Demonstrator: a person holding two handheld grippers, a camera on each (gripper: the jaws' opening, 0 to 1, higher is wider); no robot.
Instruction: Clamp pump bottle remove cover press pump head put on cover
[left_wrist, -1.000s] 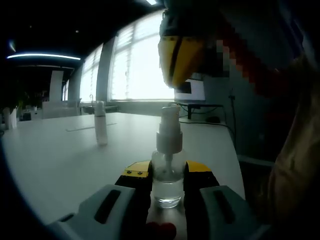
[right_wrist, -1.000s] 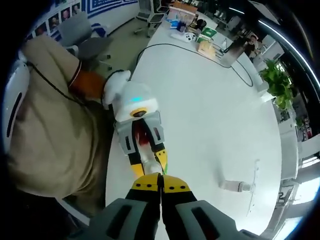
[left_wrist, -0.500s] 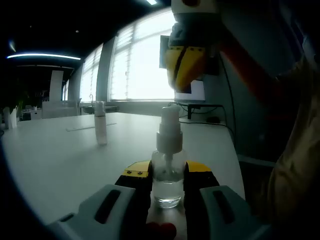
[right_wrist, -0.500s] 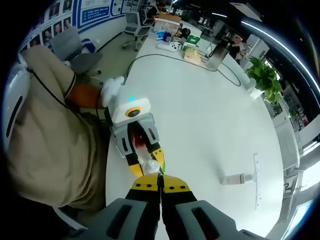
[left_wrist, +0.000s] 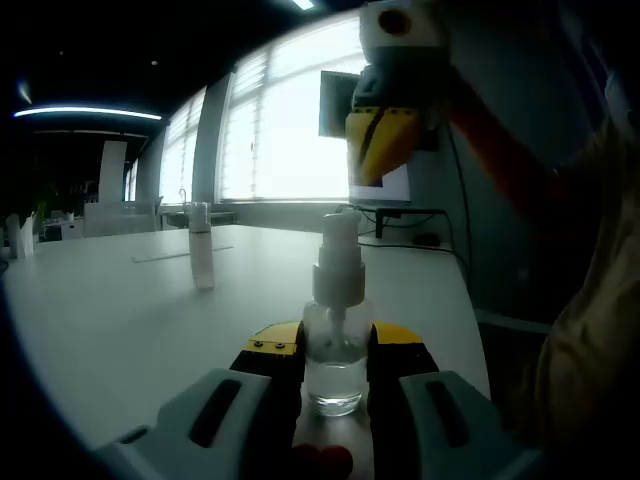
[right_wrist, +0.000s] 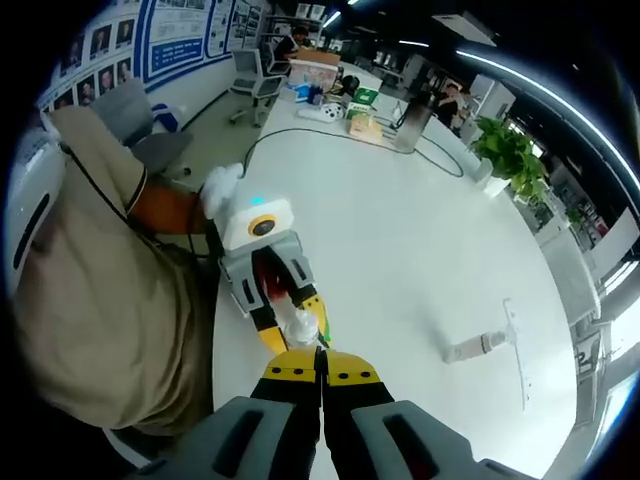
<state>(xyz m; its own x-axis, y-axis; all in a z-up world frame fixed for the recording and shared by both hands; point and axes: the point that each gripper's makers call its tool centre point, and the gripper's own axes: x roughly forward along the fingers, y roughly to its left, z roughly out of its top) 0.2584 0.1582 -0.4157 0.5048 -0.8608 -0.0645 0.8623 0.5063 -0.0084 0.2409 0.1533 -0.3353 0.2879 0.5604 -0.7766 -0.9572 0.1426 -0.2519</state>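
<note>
Table (left_wrist: 130, 310): big and white. The pump bottle stands on it near the edge by the person.
Person (right_wrist: 90, 330): at 9 o'clock in the right gripper view, in a tan top.
Left claw (left_wrist: 335, 365): its two yellow-tipped jaws are closed on the sides of the pump bottle, low on its clear body.
Right claw (right_wrist: 321, 368): its jaws are pressed together with nothing between them. In the left gripper view it hangs at 12 o'clock above the pump head, not touching it.
Pump bottle (left_wrist: 336, 330): small, clear, upright, with some clear liquid inside. In the right gripper view it sits at 6 o'clock, just past the right claw's tips.
Pump head (left_wrist: 340, 240): white, on top of the bottle, bare, with no cover on it.
Cover (left_wrist: 201, 250): a small clear tube stands at 10 o'clock, well apart from the bottle. It is probably the cover.
How it will handle: the bottle looks light, smooth and slippery, so it could tip. Holding it low on the body looks best. The pump head should go down with a soft push from straight above.
What changed: the right claw has moved up and away from the pump head. The bottle and left claw have stayed the same.
</note>
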